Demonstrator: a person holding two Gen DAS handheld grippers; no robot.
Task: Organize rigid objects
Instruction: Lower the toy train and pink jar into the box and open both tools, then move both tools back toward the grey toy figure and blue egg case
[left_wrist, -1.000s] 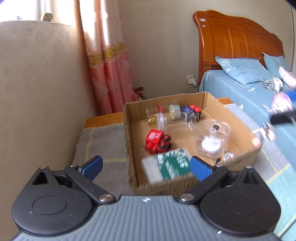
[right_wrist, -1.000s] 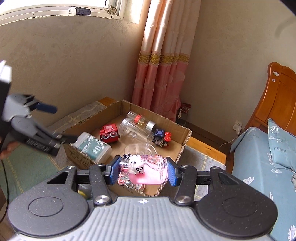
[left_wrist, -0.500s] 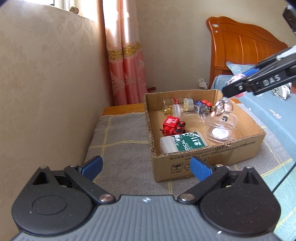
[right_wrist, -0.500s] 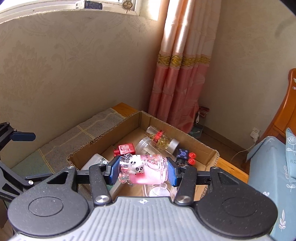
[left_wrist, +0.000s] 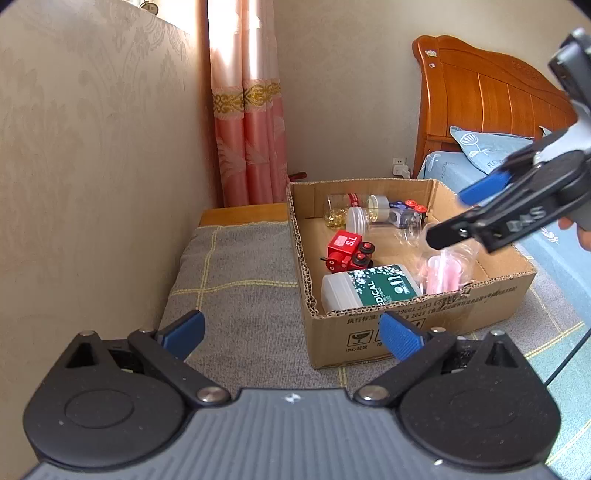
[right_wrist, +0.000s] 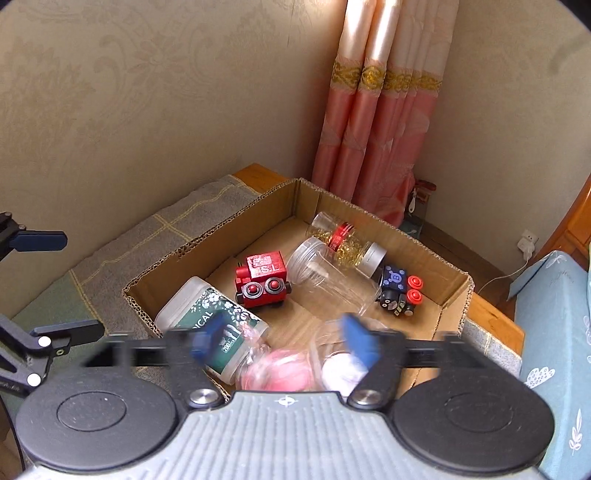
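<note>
A cardboard box (left_wrist: 436, 317) (right_wrist: 221, 236) sits on a grey checked cloth. In it lie a red toy robot (left_wrist: 347, 251) (right_wrist: 263, 278), a green-labelled white bottle (left_wrist: 369, 291) (right_wrist: 207, 317), clear jars (right_wrist: 328, 275), a gold-filled jar (right_wrist: 343, 240) and a dark blue toy (right_wrist: 399, 290). The pink clear bottle (left_wrist: 445, 271) (right_wrist: 284, 373) lies blurred in the box's near corner, free of the fingers. My right gripper (right_wrist: 284, 339) is open above it; it also shows in the left wrist view (left_wrist: 454, 218). My left gripper (left_wrist: 291, 332) is open and empty in front of the box.
A wall stands along the left. A pink curtain (left_wrist: 247, 129) hangs behind the box. A bed with a wooden headboard (left_wrist: 491, 107) and blue pillows lies to the right. Grey cloth (left_wrist: 236, 280) stretches left of the box.
My right gripper came down over the box and opened, dropping the pink bottle into the box. My left gripper pulled back a little from the box.
</note>
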